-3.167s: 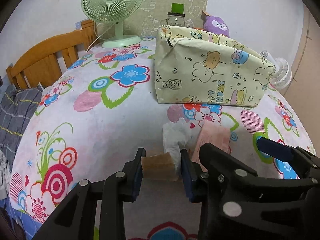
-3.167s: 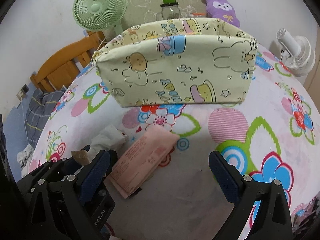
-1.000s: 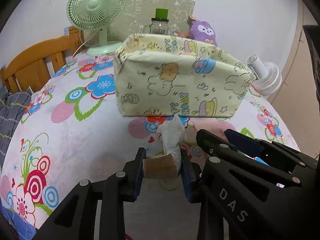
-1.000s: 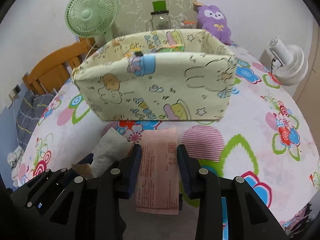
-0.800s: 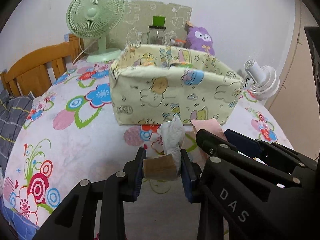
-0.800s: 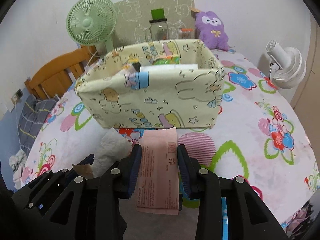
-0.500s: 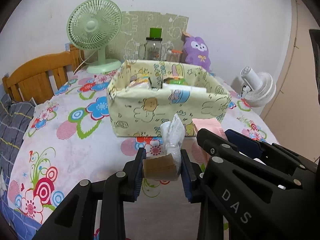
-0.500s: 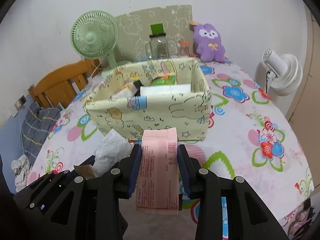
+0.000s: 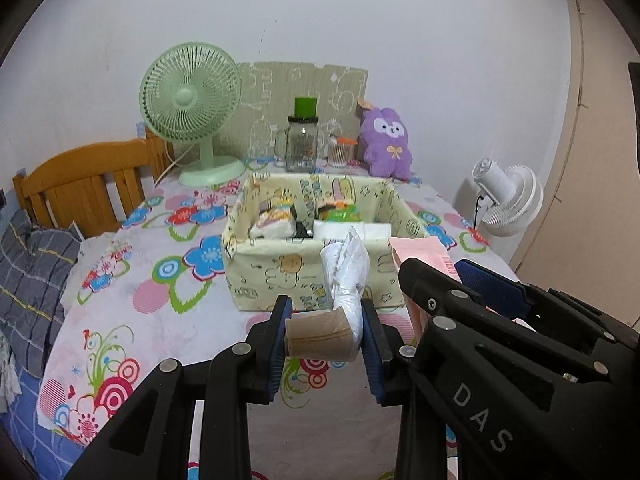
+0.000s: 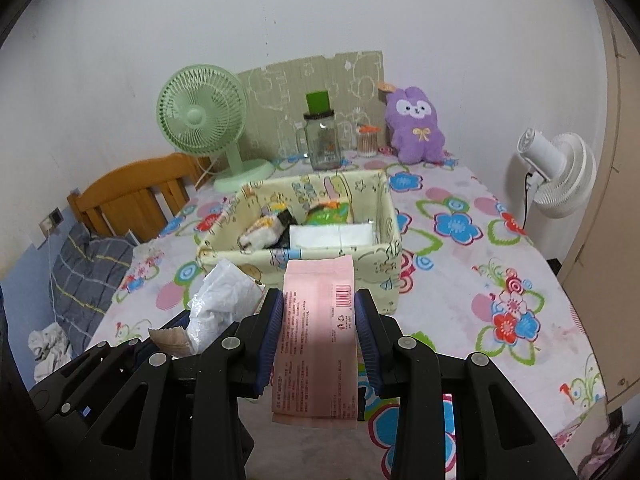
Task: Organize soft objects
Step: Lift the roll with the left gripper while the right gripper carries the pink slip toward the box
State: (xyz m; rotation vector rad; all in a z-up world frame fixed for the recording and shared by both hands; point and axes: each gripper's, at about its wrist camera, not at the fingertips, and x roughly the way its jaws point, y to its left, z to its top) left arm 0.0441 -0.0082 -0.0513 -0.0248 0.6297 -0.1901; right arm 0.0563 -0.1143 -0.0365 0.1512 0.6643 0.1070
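My left gripper (image 9: pixel 324 334) is shut on a brown tissue pack (image 9: pixel 318 336) with white tissue sticking up from it; the pack also shows in the right wrist view (image 10: pixel 218 300). My right gripper (image 10: pixel 318 320) is shut on a flat pink packet (image 10: pixel 318 336), also visible in the left wrist view (image 9: pixel 422 252). Both are held in the air, above and in front of a pale yellow cartoon-print fabric box (image 9: pixel 312 276) (image 10: pixel 384 216). The box stands open on the flowered table and holds white packets and a green packet.
A green desk fan (image 9: pixel 192 108), a glass jar with a green lid (image 9: pixel 302 140) and a purple plush (image 9: pixel 386 144) stand at the table's back. A white fan (image 10: pixel 556 172) is at the right. A wooden chair (image 9: pixel 80 184) and striped cloth are at the left.
Both grippers have risen and pulled back with their packs, so the box's open top and contents now show. Earlier, the right gripper closed on the pink packet.
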